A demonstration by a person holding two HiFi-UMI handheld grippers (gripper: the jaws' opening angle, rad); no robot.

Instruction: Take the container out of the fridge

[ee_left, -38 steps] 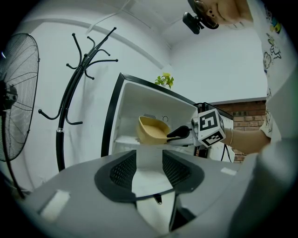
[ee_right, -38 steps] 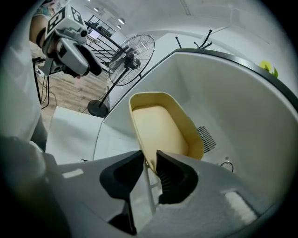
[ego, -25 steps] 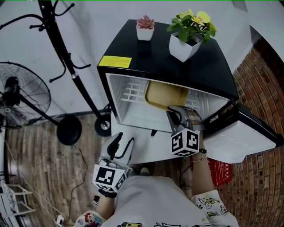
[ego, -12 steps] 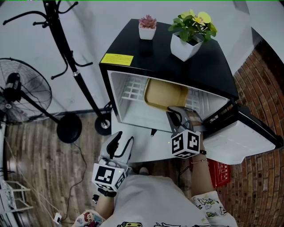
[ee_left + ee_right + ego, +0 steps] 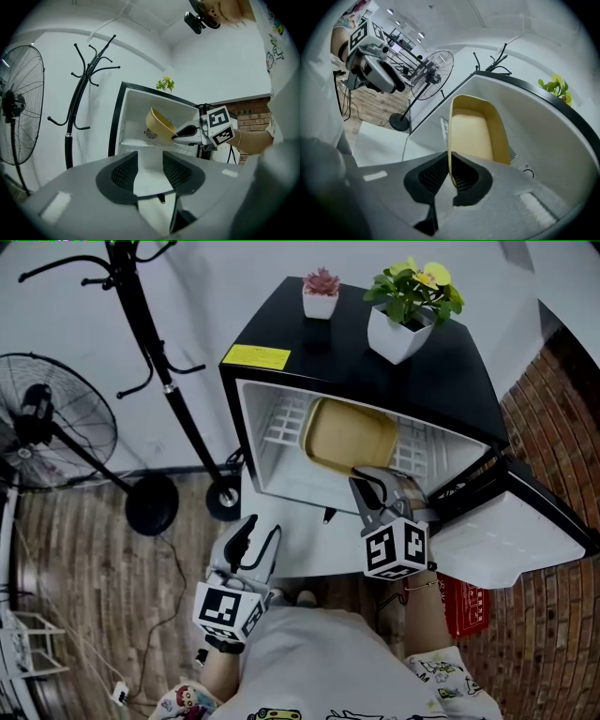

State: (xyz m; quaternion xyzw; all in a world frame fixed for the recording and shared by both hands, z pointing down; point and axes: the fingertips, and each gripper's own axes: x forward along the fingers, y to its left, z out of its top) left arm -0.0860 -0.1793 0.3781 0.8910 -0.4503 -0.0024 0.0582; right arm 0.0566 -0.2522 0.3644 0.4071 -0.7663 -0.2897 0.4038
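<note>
Yellow container [image 5: 349,435] inside fridge [image 5: 337,362], upper part, tilted above wire shelf [image 5: 281,427], not out yet. Grips its near rim w/ R gripper [image 5: 361,474]: pads clenched on the thin yellow edge, plain in R gripper view, tub stretching away from jaws toward fridge's back wall. Holds L gripper [image 5: 261,532] lower, in front of fridge, well apart from container; jaws apart w/ nothing btwn them, just narrowed a touch. Points level at the open fridge in L gripper view, w/ container and R gripper visible beyond. Door [image 5: 497,531] swung open at right, white inner face up. On black top: pink plant [image 5: 322,282], green-yellow plant [image 5: 408,296], both in white pots, plus yellow sticker [image 5: 255,356] near front corner. Left of fridge: coat rack [image 5: 159,371], fan [image 5: 47,427], wood floor [image 5: 84,549].
</note>
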